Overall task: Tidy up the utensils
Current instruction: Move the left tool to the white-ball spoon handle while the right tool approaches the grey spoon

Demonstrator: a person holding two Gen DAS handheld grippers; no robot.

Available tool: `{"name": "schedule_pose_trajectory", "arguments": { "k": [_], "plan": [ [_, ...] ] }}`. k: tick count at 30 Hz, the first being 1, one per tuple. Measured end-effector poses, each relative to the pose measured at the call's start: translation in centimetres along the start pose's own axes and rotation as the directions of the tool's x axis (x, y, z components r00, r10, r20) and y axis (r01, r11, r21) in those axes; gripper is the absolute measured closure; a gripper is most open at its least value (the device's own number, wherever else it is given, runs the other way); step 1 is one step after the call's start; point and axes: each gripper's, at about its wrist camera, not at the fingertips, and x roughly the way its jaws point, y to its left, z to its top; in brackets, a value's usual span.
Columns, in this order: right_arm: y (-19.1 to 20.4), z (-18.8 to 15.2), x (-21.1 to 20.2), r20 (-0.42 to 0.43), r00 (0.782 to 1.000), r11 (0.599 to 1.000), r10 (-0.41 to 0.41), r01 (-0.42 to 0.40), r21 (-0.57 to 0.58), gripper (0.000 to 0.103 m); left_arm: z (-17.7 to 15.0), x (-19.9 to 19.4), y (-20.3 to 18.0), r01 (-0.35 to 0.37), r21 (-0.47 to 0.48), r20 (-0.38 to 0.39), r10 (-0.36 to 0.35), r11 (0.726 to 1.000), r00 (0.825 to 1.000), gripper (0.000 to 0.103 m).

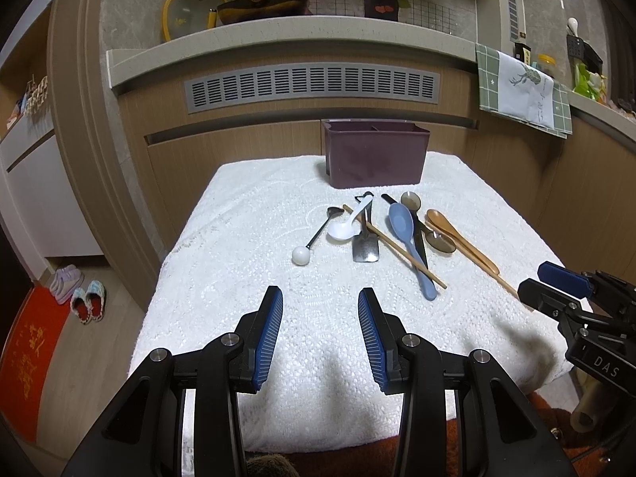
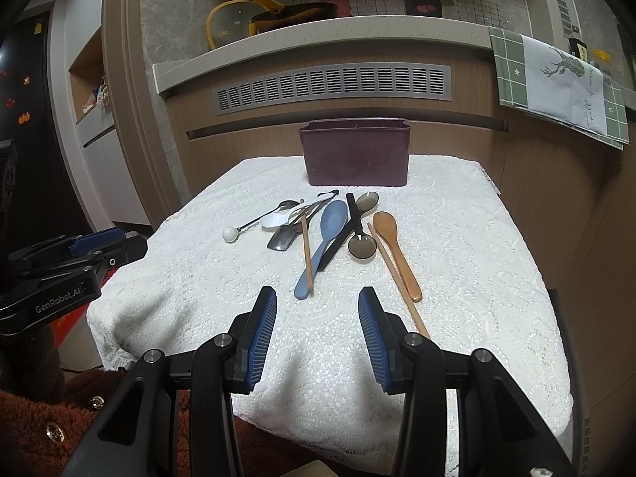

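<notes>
Purple box at the far side of the white cloth, pile of spoons just in front of the box, left gripper and right gripper nearer than the spoons — both wide open, holding nothing

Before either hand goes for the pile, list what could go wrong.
1. The utensils overlap: the wooden chopstick lies across the blue spoon, so lifting one may drag or flick the other.
2. The ball-ended spoon could roll away if nudged.
3. The white lace cloth may snag the open right tongs as they slide under flat pieces, pulling the pile or shifting the purple caddy.
</notes>
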Motion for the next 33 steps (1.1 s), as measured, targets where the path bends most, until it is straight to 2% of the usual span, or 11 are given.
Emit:
{"name": "schedule_pose_trajectory", "arguments": {
  "k": [10,14,19,22,24,30,33],
  "plan": [
    [-2.0,2.0,2.4,-0.009,0.998,0.999,-0.054,0.054,-0.001,0.063,2.6,4.2,1.7,0.019,-0.047,-0.032,-0.02,0.999,0.999,0.062],
    [-3.2,2.6,4.3,-0.042,0.996,0.997,-0.081,0.081,-0.012,0.063,3.2,6.3,2.1,0.054,-0.07,-0.055,-0.058,0.996,0.997,0.062],
    [-4.3,3.7,6.1,-0.067,0.991,0.993,-0.116,0.114,-0.04,0.063,4.6,8.6,2.7,0.099,-0.091,-0.03,-0.102,0.991,0.994,0.062],
    [-4.9,4.6,6.9,-0.061,0.988,0.989,-0.14,0.137,-0.053,0.064,5.4,10.0,3.2,0.095,-0.072,-0.014,-0.097,0.993,0.995,0.062],
    [-5.2,5.1,7.4,-0.059,0.988,0.989,-0.144,0.141,-0.055,0.064,5.8,11.1,3.4,0.093,-0.047,-0.041,-0.095,0.995,0.995,0.062],
    [-5.6,5.6,8.7,-0.072,0.989,0.991,-0.129,0.126,-0.047,0.064,4.8,13.5,4.5,0.075,-0.061,-0.101,-0.081,0.995,0.992,0.063],
    [-5.5,5.5,9.5,-0.089,0.989,0.992,-0.122,0.118,-0.049,0.065,4.4,14.1,4.3,0.113,-0.065,-0.123,-0.12,0.991,0.985,0.063]
  ]
}}
